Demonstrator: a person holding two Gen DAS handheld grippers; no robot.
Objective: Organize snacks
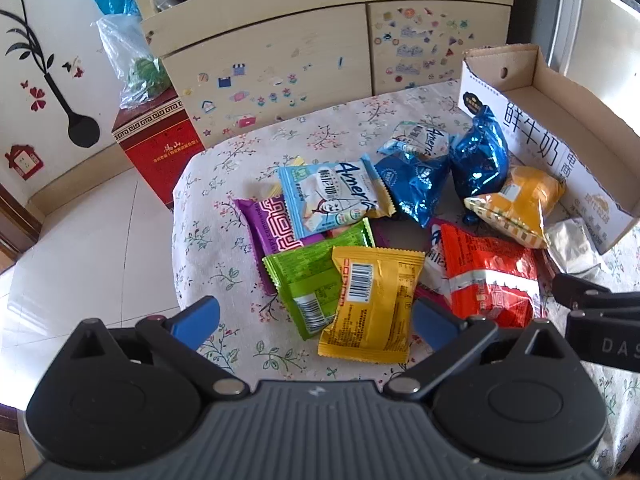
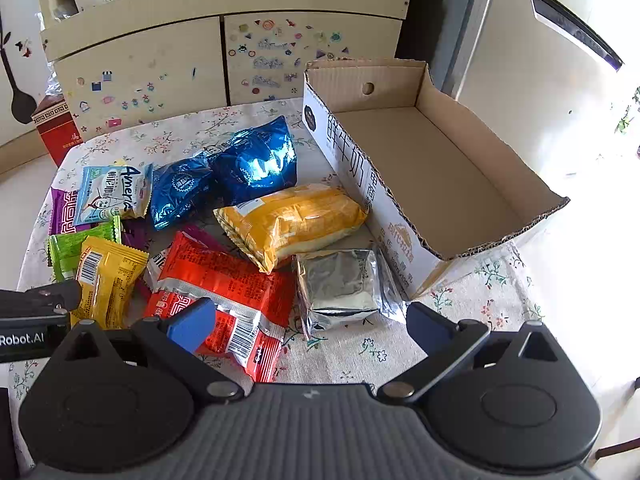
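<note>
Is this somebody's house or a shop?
Most likely a home. A sticker-covered cabinet stands behind a small table under a flowery tablecloth, flower decals decorate the wall, and a fridge stands beside the cardboard box.

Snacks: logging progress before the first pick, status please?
Left gripper open over yellow packet. Right gripper open near silver packet. Box empty, all snacks on table. Nothing blocking.

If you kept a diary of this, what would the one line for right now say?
stage: start | left claw: open, empty | right claw: open, empty | cardboard box: empty | snack packets: loose on tablecloth
</note>
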